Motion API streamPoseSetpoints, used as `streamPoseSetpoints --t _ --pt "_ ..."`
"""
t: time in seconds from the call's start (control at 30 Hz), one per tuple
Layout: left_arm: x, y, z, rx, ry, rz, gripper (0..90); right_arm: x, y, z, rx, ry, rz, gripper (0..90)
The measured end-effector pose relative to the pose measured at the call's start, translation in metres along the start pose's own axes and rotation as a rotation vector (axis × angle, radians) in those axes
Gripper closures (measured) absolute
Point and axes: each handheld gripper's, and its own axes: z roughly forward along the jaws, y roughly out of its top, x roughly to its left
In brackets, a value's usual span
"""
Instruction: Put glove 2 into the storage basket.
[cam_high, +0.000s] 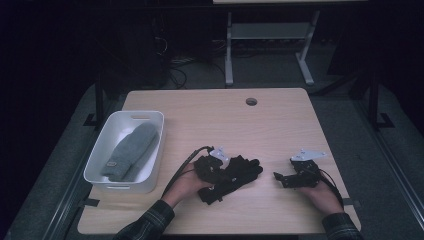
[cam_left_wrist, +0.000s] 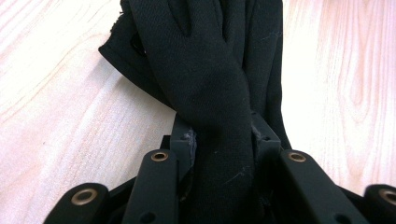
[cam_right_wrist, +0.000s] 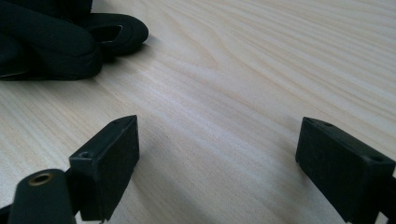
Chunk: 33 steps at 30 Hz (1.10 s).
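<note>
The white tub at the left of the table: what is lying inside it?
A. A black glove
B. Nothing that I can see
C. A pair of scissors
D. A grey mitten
D: the high view shows a grey mitten lying lengthwise inside the white tub, while the black glove lies out on the table, where the left gripper is clamped on it.

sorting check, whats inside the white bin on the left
A grey mitten lies flat inside the white bin, along its length. Whatever may sit beneath the mitten is covered and cannot be seen.
</note>
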Motion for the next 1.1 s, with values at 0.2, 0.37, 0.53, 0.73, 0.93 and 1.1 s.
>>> streamPoseSetpoints --t 0.2,0.37,0.53,0.73,0.93,1.1 --pt "-0.002 0.004 -0.008 -0.004 -0.011 -0.021 70.1 0.000 0.000 0.000 0.003 0.000 -0.001 13.1" --pt "-0.003 0.007 -0.020 -0.014 -0.010 -0.041 70.0 0.000 0.000 0.000 0.000 0.000 0.000 13.1" --pt "-0.002 0.009 -0.039 -0.031 -0.007 -0.057 70.0 0.000 0.000 0.000 -0.001 0.000 -0.003 13.1" --pt "0.003 0.014 -0.065 -0.052 0.010 -0.080 70.0 0.000 0.000 0.000 -0.001 -0.002 0.001 13.0" --pt "0.009 0.016 -0.095 -0.081 0.033 -0.113 70.0 0.001 0.000 0.000 -0.001 -0.004 0.003 13.0" --pt "0.018 0.014 -0.122 -0.087 0.060 -0.136 69.9 0.001 0.000 0.000 0.000 -0.004 0.004 13.0"
